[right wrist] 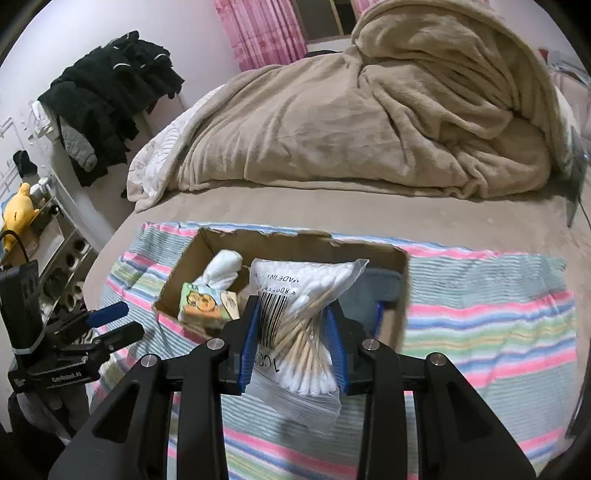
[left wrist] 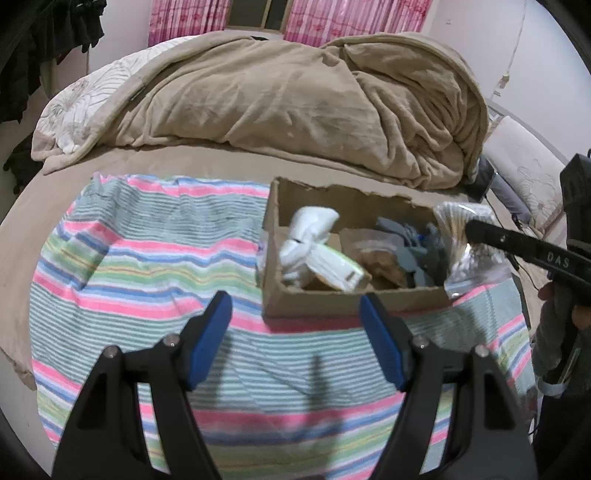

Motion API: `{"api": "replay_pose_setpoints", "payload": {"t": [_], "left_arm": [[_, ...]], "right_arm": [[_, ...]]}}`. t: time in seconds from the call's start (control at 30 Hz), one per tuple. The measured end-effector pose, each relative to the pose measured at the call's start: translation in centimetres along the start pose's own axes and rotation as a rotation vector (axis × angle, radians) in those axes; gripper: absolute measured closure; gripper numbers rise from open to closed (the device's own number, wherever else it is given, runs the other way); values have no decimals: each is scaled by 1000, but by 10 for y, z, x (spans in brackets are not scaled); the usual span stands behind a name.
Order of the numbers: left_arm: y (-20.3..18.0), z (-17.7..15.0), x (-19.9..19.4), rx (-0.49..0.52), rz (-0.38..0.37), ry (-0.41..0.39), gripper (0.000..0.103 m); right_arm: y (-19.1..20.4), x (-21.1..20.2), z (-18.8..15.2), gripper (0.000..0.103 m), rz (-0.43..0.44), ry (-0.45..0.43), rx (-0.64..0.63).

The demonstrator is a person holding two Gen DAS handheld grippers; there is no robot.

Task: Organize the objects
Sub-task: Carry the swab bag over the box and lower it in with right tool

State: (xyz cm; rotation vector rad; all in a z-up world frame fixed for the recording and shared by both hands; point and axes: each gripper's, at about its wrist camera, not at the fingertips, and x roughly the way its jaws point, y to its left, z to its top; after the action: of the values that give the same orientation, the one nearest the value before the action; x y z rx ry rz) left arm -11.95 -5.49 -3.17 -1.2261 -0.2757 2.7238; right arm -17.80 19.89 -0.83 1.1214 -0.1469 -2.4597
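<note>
A cardboard box point(left wrist: 284, 302) point(right wrist: 207, 240) sits on a striped towel point(left wrist: 140, 258) point(right wrist: 491, 314) on the bed. It holds white socks point(left wrist: 306, 236) point(right wrist: 225, 269), a small green packet point(left wrist: 340, 267) point(right wrist: 201, 299), a brownish bag point(left wrist: 373, 254) and grey cloth point(left wrist: 410, 251). My right gripper point(right wrist: 291, 317) is shut on a clear bag of cotton swabs point(right wrist: 306, 332) point(left wrist: 461, 240), held over the box's near right edge. My left gripper point(left wrist: 295, 310) is open and empty above the towel, just in front of the box.
A rumpled beige blanket point(left wrist: 295, 103) point(right wrist: 369, 118) covers the far half of the bed. Dark clothes point(right wrist: 107, 96) hang at the left wall, above a shelf with a yellow plush toy point(right wrist: 18, 214). Pink curtains point(left wrist: 332, 18) hang behind.
</note>
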Motion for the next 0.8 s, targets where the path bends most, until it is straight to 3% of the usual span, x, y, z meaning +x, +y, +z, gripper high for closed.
{"api": "replay_pose_setpoints", "payload": {"t": [0.37,0.8], "left_arm": [[16,15,7,-14,17,-24,30],[35,16,19,-45,15,-15,30]], "right_arm": [[20,41,19,67,67,26,-29],[33,106,21,67,64,106,-50]]}}
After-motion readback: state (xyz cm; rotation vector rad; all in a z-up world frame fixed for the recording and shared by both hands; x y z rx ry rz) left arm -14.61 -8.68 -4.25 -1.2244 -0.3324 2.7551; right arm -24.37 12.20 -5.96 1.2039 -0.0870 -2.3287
